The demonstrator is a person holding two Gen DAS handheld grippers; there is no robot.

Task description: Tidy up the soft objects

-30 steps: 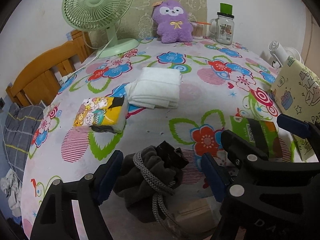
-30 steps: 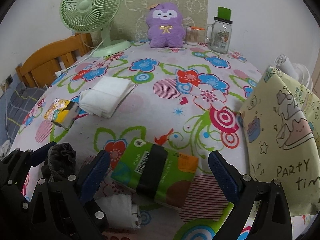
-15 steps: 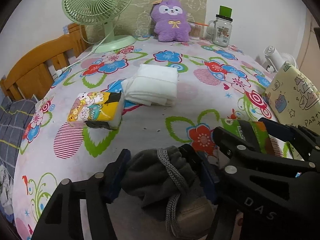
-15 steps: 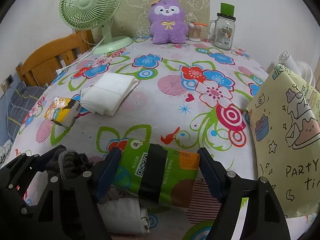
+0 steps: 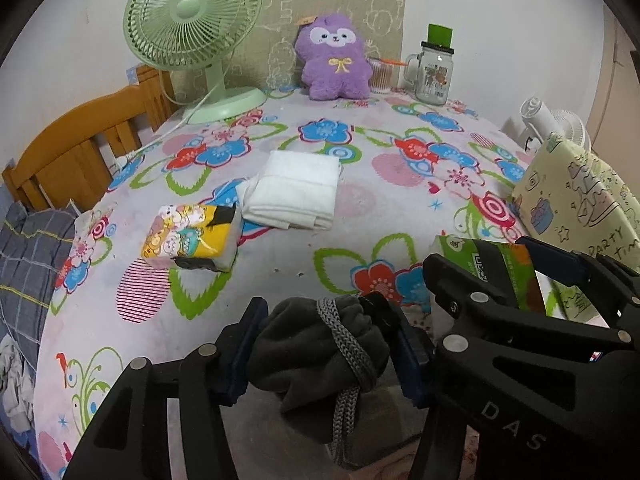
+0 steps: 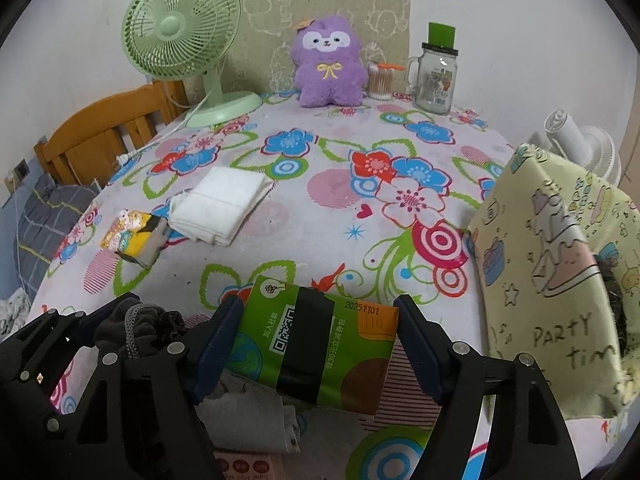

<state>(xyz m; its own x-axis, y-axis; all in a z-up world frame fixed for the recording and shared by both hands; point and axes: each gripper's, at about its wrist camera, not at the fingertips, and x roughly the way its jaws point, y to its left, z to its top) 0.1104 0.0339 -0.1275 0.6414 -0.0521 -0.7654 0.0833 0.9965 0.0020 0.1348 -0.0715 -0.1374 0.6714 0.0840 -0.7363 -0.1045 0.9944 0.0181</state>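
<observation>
My left gripper (image 5: 328, 344) is shut on a dark grey drawstring pouch (image 5: 320, 352) and holds it over the near edge of the floral table; the pouch also shows in the right wrist view (image 6: 136, 328). My right gripper (image 6: 316, 344) is shut on a green tissue pack (image 6: 320, 340), seen too in the left wrist view (image 5: 496, 268). A yellow cartoon tissue pack (image 5: 192, 236) and a folded white towel (image 5: 296, 188) lie mid-table. A purple plush toy (image 5: 334, 64) sits at the back.
A yellow "Party time" bag (image 6: 560, 264) stands at the right. A green fan (image 5: 196, 40), a glass jar (image 5: 434, 76) and cotton swabs (image 6: 380, 80) stand at the back. A wooden chair (image 5: 72, 152) is at the left. White cloth (image 6: 248, 420) lies under the right gripper.
Both grippers have closed: the left on the grey pouch, the right on the green tissue pack. The left gripper has lifted the pouch slightly.
</observation>
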